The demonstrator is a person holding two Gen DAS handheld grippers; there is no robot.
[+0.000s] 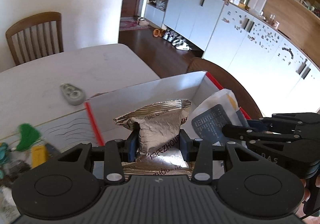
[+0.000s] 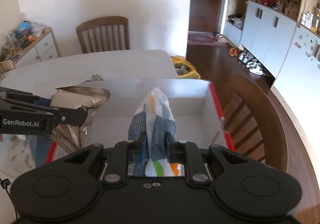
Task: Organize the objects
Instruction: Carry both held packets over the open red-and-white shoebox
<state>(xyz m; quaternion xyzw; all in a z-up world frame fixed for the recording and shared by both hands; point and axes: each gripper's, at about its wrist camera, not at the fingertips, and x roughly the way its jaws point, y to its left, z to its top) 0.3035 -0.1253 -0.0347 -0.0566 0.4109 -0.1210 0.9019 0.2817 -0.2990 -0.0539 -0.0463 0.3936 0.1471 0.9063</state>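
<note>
Silver foil is creasing between the pads of the left gripper, which is pinching a snack bag at its waist and holding it over the open white box with red edges. Beside it, the right gripper is squeezing a soft tissue pack narrowly between its jaws, also above the box's inside. Both things are hanging over the box rather than lying on its floor, so the step in hand seems to be lowering them in.

To do it well, each hand should probably be coming down until its load is nearly resting on the bottom before loosening, with the bag kept toward the left wall and the pack toward the right so they are not piling up or colliding. The foil is slippery and crumpled, so an even squeeze matters.

Readable writing: "ZHOU" with Chinese characters on the foil, "PAPER" on the pack, "GenRobot.AI" on the left tool's side, and "DAS" on the right tool. A small grey tape dispenser is lying on the table outside the box.
</note>
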